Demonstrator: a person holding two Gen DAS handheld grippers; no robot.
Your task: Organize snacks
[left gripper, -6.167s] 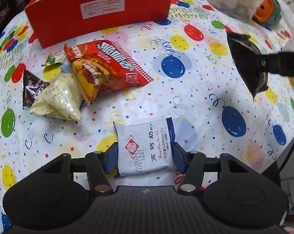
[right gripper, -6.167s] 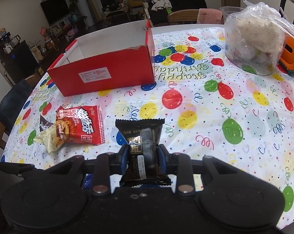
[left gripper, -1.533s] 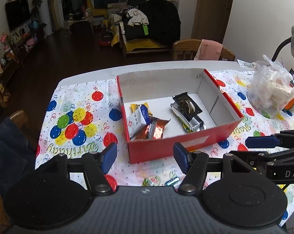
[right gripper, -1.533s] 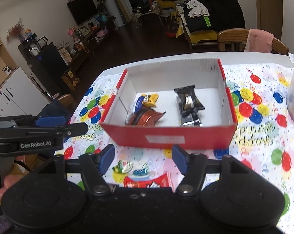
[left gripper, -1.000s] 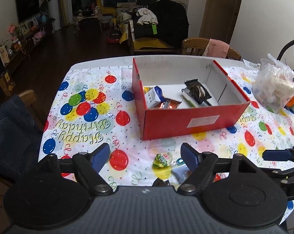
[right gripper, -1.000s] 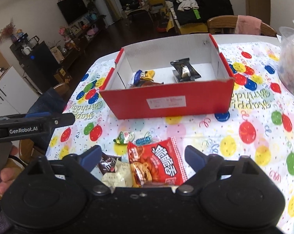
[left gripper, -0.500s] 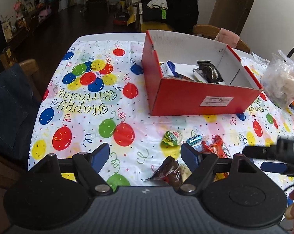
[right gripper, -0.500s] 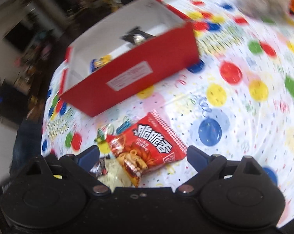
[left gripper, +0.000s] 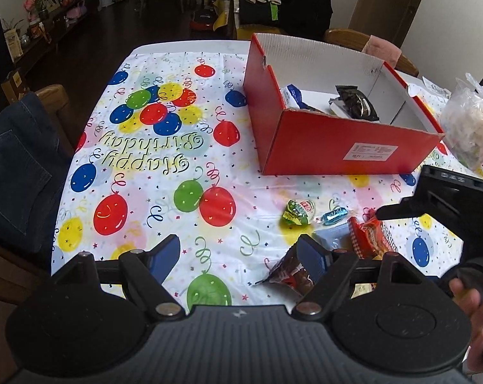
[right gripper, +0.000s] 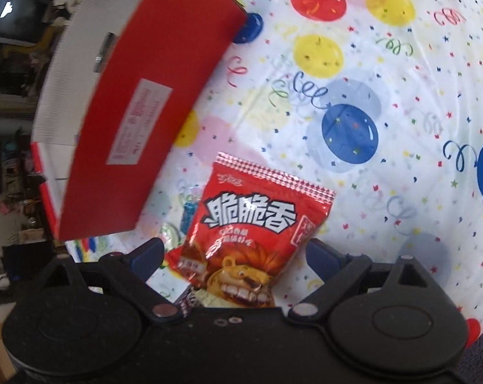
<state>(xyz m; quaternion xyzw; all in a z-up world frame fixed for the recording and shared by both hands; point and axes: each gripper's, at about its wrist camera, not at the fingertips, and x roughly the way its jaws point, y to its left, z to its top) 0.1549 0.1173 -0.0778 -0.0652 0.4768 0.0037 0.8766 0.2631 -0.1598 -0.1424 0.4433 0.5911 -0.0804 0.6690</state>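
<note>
A red cardboard box (left gripper: 344, 147) stands on the balloon tablecloth and holds a black snack pack (left gripper: 353, 105) and a blue-white pack (left gripper: 291, 94). Loose snacks lie in front of it: a green candy (left gripper: 299, 212), a blue candy (left gripper: 334, 215), a brown pack (left gripper: 289, 272) and a red snack bag (right gripper: 257, 224). My left gripper (left gripper: 241, 254) is open and empty above the cloth, left of the brown pack. My right gripper (right gripper: 235, 252) is open, low over the red bag, which lies between its fingers. The box also shows in the right wrist view (right gripper: 139, 105).
A clear plastic bag of white food (left gripper: 471, 124) sits right of the box. A chair with dark jeans (left gripper: 14, 160) stands at the table's left edge. Wooden chairs (left gripper: 350, 36) stand behind the far edge.
Both grippers dropped packs into the box, then pulled back and down. The right gripper has tilted and dropped low over the red bag. The left gripper moved closer to the loose snacks.
</note>
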